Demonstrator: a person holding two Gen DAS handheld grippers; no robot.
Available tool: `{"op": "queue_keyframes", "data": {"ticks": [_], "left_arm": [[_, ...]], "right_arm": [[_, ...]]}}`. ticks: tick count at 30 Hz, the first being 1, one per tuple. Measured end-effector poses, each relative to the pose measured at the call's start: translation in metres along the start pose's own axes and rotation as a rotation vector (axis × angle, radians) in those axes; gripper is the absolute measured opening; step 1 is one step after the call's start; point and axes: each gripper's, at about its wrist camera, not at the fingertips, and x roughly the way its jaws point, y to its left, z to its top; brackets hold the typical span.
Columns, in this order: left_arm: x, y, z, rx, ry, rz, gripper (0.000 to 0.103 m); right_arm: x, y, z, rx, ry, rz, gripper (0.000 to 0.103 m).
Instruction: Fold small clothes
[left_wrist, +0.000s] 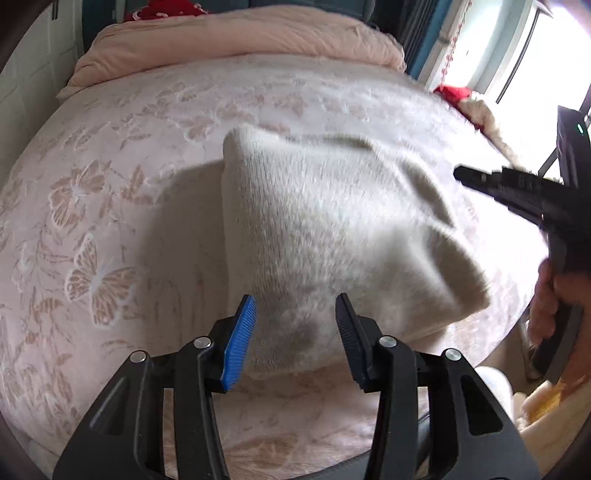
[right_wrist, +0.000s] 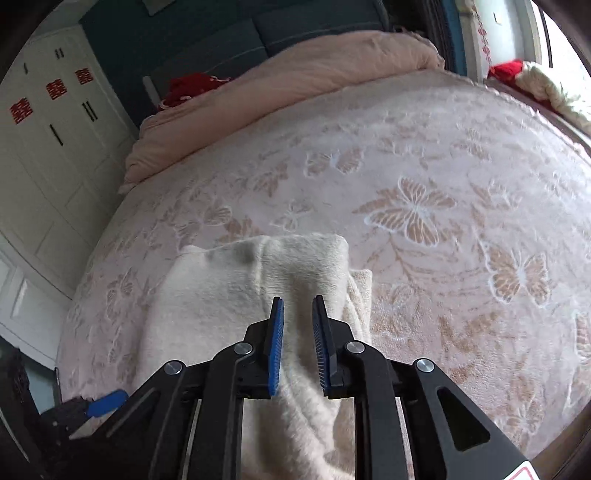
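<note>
**A:** Where is the garment?

**B:** The cream fuzzy garment (left_wrist: 332, 236) fills the middle of the left wrist view, lying folded on the pink butterfly blanket (left_wrist: 110, 229) that covers the bed. Its near edge sits at the lower centre of the frame.

**A:** And the left gripper?

**B:** The left gripper (left_wrist: 295, 332) is at the bottom centre, jaws spread wide apart, with the garment's near edge showing between the blue pads. Nothing is pinched.

**A:** The right one?

**B:** In the right wrist view the right gripper (right_wrist: 298, 339) is at the bottom centre, jaws only narrowly apart, with a ridge of the garment (right_wrist: 258, 295) running between them. The picture is blurred there, so I cannot tell whether the pads are pressing the cloth or just beside it. In the left view it enters from the right edge of the frame, above the garment's right side.

**A:** Anything else?

**B:** A folded pink quilt (right_wrist: 295, 74) lies across the upper part of the frame, and white cupboard doors (right_wrist: 48, 147) stand at the left.
</note>
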Motion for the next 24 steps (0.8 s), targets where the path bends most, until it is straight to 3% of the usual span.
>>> {"op": "queue_keyframes", "data": {"ticks": [3,6,8,9,12,15,16,21,24], "left_arm": [[-0.014,-0.007,0.018,-0.018,-0.045,-0.022,0.044],[0.012,-0.017,0.026,-0.015,-0.005,-0.035,0.044],[0.043,-0.019,0.023,-0.015,0.079,-0.029,0.044],[0.053,-0.020,0.020,0.000,0.085,0.009,0.044],[0.050,-0.027,0.018,0.061,0.058,0.047,0.047],[0.051,-0.027,0.017,0.060,0.066,0.052,0.049],[0.052,-0.029,0.016,0.063,0.070,0.053,0.049],[0.049,-0.037,0.013,0.105,0.065,0.100,0.054],[0.048,-0.037,0.013,0.099,0.068,0.098,0.054]], "right_arm": [[0.000,0.028,-0.023,-0.103,0.054,-0.013,0.013],[0.047,0.018,-0.062,-0.134,0.203,-0.091,0.006],[0.045,0.007,-0.069,-0.090,0.199,-0.065,0.006],[0.035,0.008,-0.063,-0.072,0.188,-0.051,0.006],[0.003,0.014,-0.055,-0.085,0.128,-0.046,0.006],[0.030,-0.002,-0.077,-0.105,0.223,-0.091,0.002],[0.039,-0.008,-0.086,-0.087,0.234,-0.067,0.001],[-0.001,0.009,-0.070,-0.049,0.128,-0.028,0.004],[0.022,0.010,-0.086,-0.102,0.207,-0.093,0.002]]}}
